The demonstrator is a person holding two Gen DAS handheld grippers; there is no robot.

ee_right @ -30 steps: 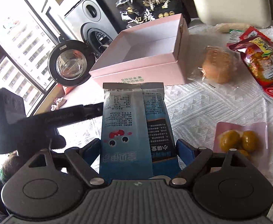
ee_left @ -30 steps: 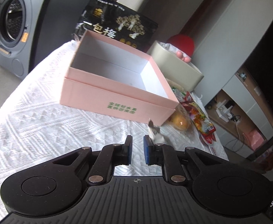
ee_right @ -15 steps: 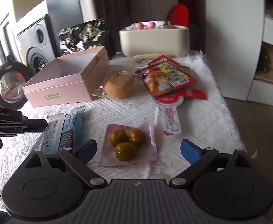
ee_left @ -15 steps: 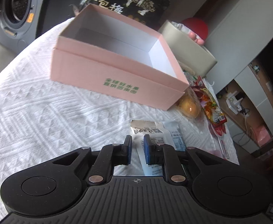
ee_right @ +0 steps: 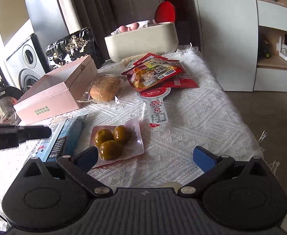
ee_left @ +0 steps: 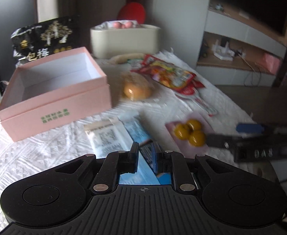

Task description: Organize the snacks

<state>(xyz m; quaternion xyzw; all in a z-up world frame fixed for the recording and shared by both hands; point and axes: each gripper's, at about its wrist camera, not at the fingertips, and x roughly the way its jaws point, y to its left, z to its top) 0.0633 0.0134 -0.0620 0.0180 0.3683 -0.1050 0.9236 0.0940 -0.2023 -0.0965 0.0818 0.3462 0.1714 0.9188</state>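
An open pink box [ee_left: 53,101] [ee_right: 51,99] stands empty on the white cloth at the left. In front of it a blue and white snack packet [ee_left: 123,135] [ee_right: 65,137] lies flat. My left gripper [ee_left: 144,152] [ee_right: 43,132] hovers over the packet's near end, shut with nothing pinched. A pink pack of three yellow-green fruits [ee_left: 190,133] [ee_right: 112,139] lies to the packet's right. My right gripper [ee_right: 145,156] [ee_left: 231,135] sits low just behind that pack, its jaws opening wide; the pack's near corner lies by the left finger, untouched.
A wrapped bun [ee_right: 105,88], red snack bags [ee_right: 153,72] and a paddle-shaped red and white pack [ee_right: 157,105] lie further back. A black bag [ee_right: 70,47] and a cream tub [ee_right: 143,41] stand at the far edge. The cloth's fringed edge [ee_right: 261,137] drops off at the right.
My right gripper let go of the blue packet, which now lies on the cloth, then moved right over the fruit pack and opened wider. My left gripper swung right over the packet.
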